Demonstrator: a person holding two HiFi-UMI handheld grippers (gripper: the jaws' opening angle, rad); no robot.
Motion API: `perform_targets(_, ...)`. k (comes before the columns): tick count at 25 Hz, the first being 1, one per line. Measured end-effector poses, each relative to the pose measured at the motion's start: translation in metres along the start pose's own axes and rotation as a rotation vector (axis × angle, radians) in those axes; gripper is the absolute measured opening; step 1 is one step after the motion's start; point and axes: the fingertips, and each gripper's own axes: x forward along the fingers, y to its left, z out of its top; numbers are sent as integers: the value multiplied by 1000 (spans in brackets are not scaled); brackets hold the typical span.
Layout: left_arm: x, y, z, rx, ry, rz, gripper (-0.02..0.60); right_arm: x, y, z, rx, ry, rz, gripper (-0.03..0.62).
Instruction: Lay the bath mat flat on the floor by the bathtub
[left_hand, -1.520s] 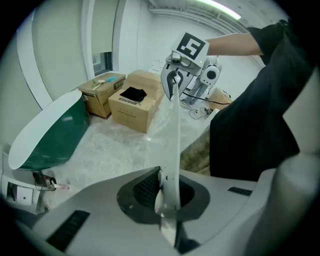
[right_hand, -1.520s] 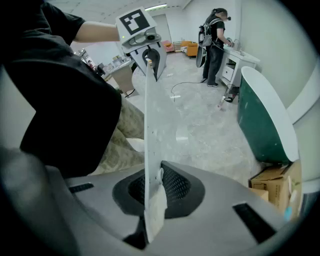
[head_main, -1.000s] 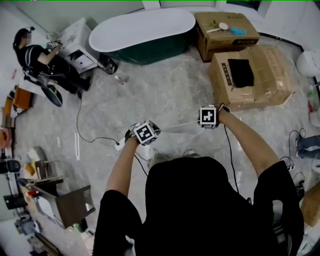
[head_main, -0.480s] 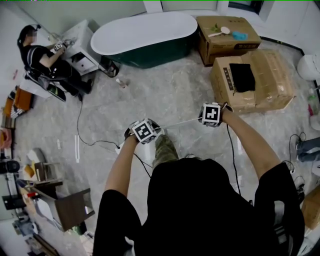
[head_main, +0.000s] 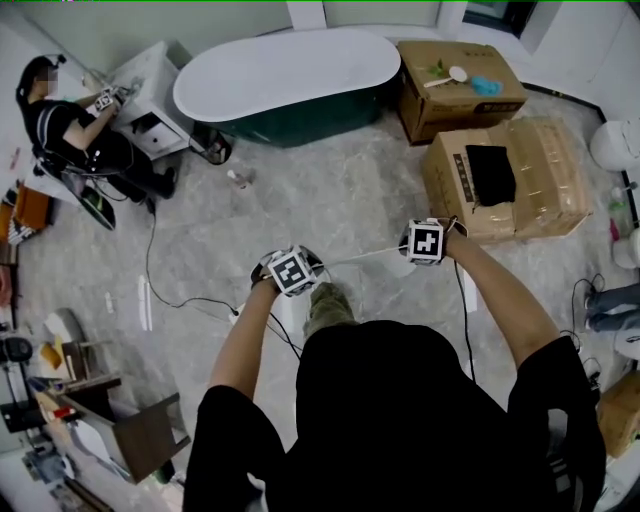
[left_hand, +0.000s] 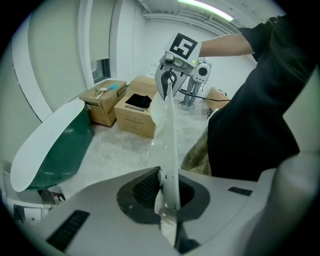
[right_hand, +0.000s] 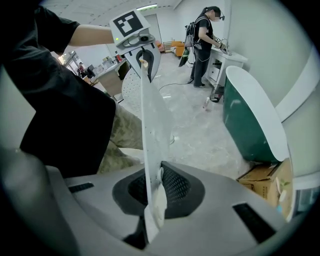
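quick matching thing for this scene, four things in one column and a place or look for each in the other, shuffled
Things:
1. bath mat
2. bathtub
3. black cloth
4. person in black

Places or looks:
a. lying on top of a cardboard box
b. clamped in the jaws of the left gripper and the right gripper, stretched between them off the floor
c. at the white cabinet
d. dark green outside, white inside

Pairs: 1-b, 2-d, 3-a, 4-c

Bath mat (head_main: 365, 254) between left tongs (head_main: 300, 270) and right tongs (head_main: 418, 243), bathtub (head_main: 285, 75) ahead, boxes (head_main: 505, 175) right
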Motion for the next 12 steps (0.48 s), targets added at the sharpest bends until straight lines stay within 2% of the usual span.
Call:
perform_targets(3,-11,38,-2,20,-1,21,25,-4,-34,25,17,-27,-3,29)
perform_targets(7,-26,83,-8,2,-17,20,25,-11,-75,57,18,-26,-3,29)
perform_targets(12,-42,128,-21,1,-50,-30,25,-14,-121,92,48,-8,-16,29)
